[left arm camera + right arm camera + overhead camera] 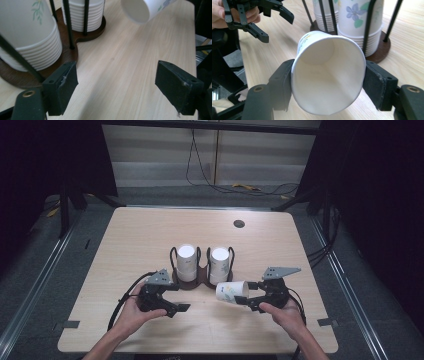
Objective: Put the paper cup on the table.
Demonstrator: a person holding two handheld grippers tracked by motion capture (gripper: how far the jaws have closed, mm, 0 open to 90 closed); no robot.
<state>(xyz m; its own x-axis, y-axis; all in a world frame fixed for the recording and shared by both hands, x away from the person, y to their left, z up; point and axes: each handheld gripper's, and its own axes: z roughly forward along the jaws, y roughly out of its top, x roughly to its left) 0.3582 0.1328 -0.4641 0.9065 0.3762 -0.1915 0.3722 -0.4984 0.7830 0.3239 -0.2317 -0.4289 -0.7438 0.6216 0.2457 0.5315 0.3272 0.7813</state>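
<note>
- The right gripper (250, 296) has its jaws clamped on a single paper cup (232, 291), one pad on each side of the wall near the rim, squeezing the mouth slightly oval in the right gripper view (328, 75).
- The cup lies on its side, just in front of the wooden cup holder (200, 279) and off its right end; its long axis runs roughly level, base pointing towards the left gripper (172, 300), open mouth back into the right gripper.
- The left gripper has its jaws spread wide with nothing between them, only bare table (120, 82); it sits in front of the holder's left end.
- From the left gripper the cup is across and slightly up, its base (136, 10) facing it, so the left is the free hand for any handover.
- Two stacks of cups (187, 261) stand upside down in the holder's wire posts.
- The cups carry flower and leaf prints (353, 13); I can read no brand or lettering.
</note>
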